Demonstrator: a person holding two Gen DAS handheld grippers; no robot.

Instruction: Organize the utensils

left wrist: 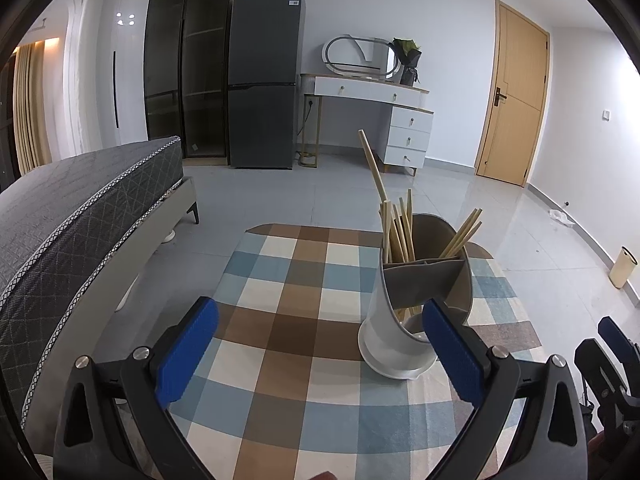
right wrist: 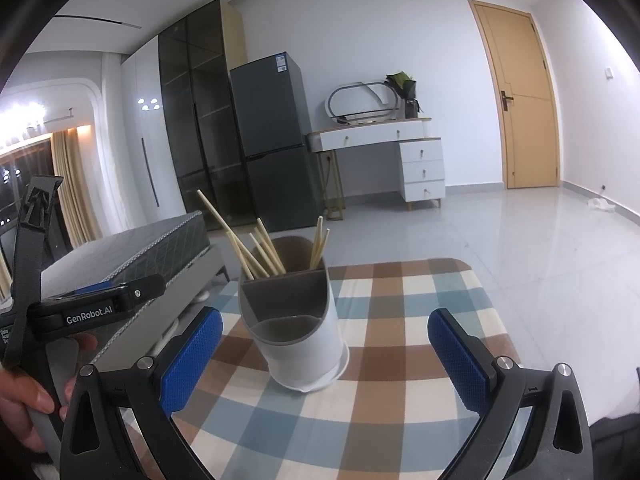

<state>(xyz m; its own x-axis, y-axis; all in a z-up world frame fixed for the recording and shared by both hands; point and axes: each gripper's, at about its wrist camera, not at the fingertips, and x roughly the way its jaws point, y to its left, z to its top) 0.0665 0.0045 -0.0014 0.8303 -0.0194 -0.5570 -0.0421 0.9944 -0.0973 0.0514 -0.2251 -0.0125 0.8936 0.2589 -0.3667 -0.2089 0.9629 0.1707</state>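
A white and grey utensil holder (left wrist: 404,320) stands on the checked tablecloth (left wrist: 288,280), right of centre in the left wrist view. It also shows in the right wrist view (right wrist: 296,336), centred. Several wooden chopsticks (left wrist: 394,232) stand in its rear compartments (right wrist: 260,252); the front compartment looks empty. My left gripper (left wrist: 320,352) is open and empty, its right finger close beside the holder. My right gripper (right wrist: 326,360) is open and empty, just in front of the holder. The left gripper's body (right wrist: 96,304) shows at the left of the right wrist view.
The table's far edge (left wrist: 320,229) drops to a tiled floor. A bed (left wrist: 80,216) lies close on the left. A fridge (left wrist: 264,80), a dressing table (left wrist: 372,96) and a door (left wrist: 516,96) stand at the far wall.
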